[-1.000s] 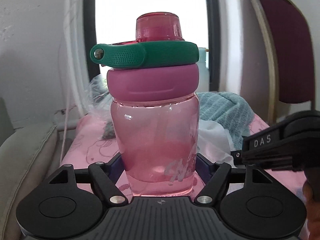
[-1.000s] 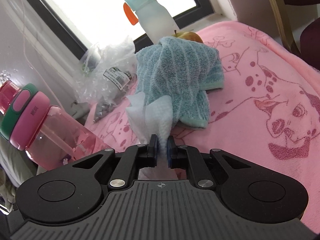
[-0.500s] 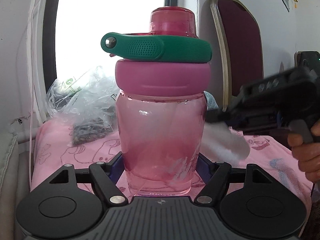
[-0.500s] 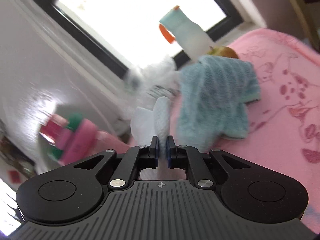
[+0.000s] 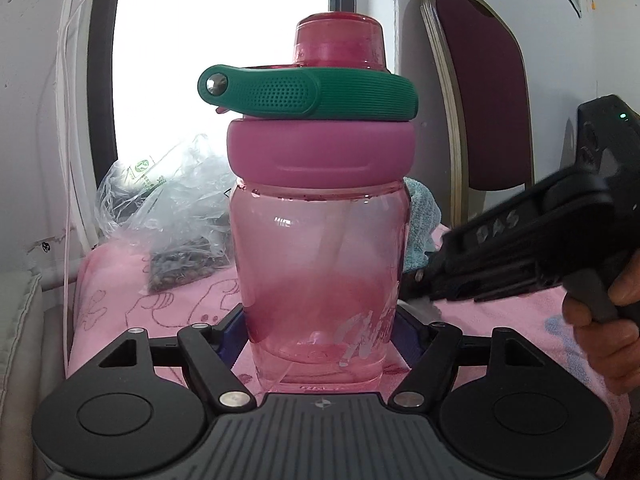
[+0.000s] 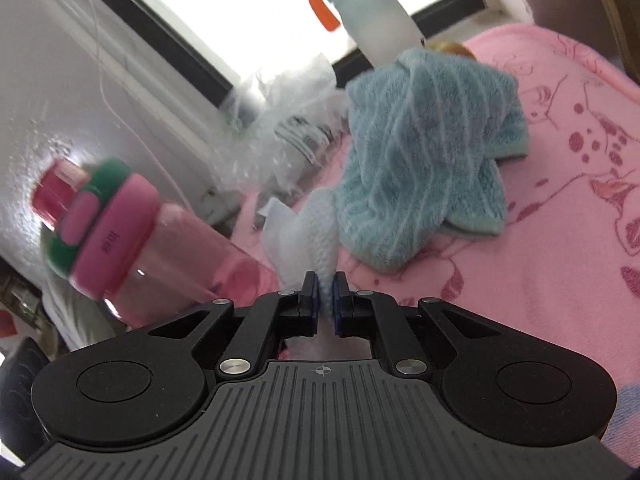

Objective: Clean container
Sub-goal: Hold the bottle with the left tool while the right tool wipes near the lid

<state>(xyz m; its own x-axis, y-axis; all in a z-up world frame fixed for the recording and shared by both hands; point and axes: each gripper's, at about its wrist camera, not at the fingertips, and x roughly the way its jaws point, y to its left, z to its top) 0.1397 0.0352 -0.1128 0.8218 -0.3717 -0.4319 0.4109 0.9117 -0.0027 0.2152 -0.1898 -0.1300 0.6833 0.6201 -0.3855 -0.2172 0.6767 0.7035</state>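
Note:
A clear pink bottle [image 5: 320, 264] with a pink lid and a green carry loop stands upright between the fingers of my left gripper [image 5: 320, 324], which is shut on its base. In the right wrist view the same pink bottle [image 6: 172, 256] leans at the left. My right gripper [image 6: 326, 292] is shut on a white wipe [image 6: 308, 236], whose free end touches the bottle's side. From the left wrist view my right gripper's black body [image 5: 520, 248] reaches behind the bottle from the right, held by a hand [image 5: 608, 320]; its fingertips are hidden.
A pink blanket with dog drawings [image 6: 540, 240] covers the surface. On it lie a blue towel [image 6: 424, 168] and a crumpled plastic bag [image 5: 172, 216]. A pale bottle with an orange handle [image 6: 372, 28] stands by the window. A maroon chair [image 5: 484, 96] stands at the right.
My right gripper has swung left with the wipe, bringing it against the pink bottle's side. The left gripper has kept its hold on the bottle and turned slightly.

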